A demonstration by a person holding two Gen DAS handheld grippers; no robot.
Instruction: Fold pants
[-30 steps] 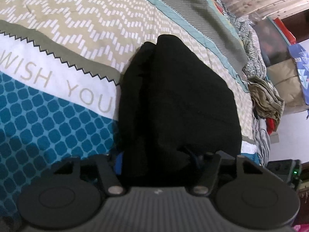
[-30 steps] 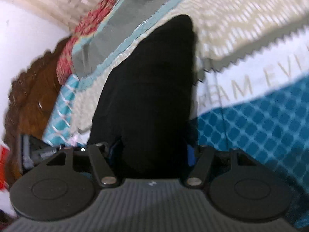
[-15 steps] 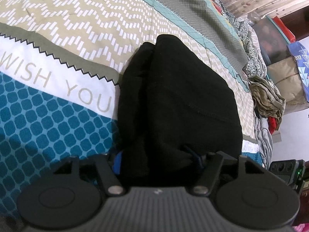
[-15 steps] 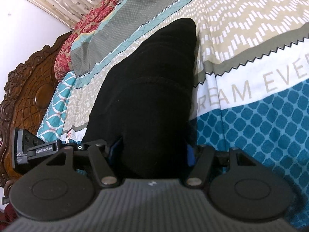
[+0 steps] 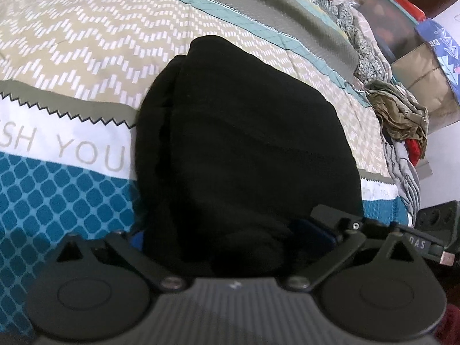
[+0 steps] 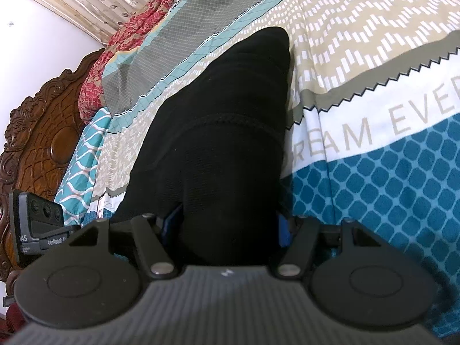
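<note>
Nearest the cameras, the left tongs [image 5: 230,238] and the right tongs [image 6: 227,224] each stand wide, with the near end of the black pants [image 5: 244,143] bunched between their blue pads. Whether either pair actually pinches the cloth I cannot tell; the fabric fills the gap but hides the contact.

The pants lie folded in a thick stack on the bed [image 5: 72,178], running away from both tongs across the patterned cover, with layered edges visible along one side and a seam crossing the upper layer in the right view.

The likely risk is that a loose hold lets only the top layer lift, so the stack slides apart and the edges skew. Uneven pull between the two sides would twist the fold. Further off, a clothes heap [image 5: 399,115] sits at the bed's edge, well apart.
</note>
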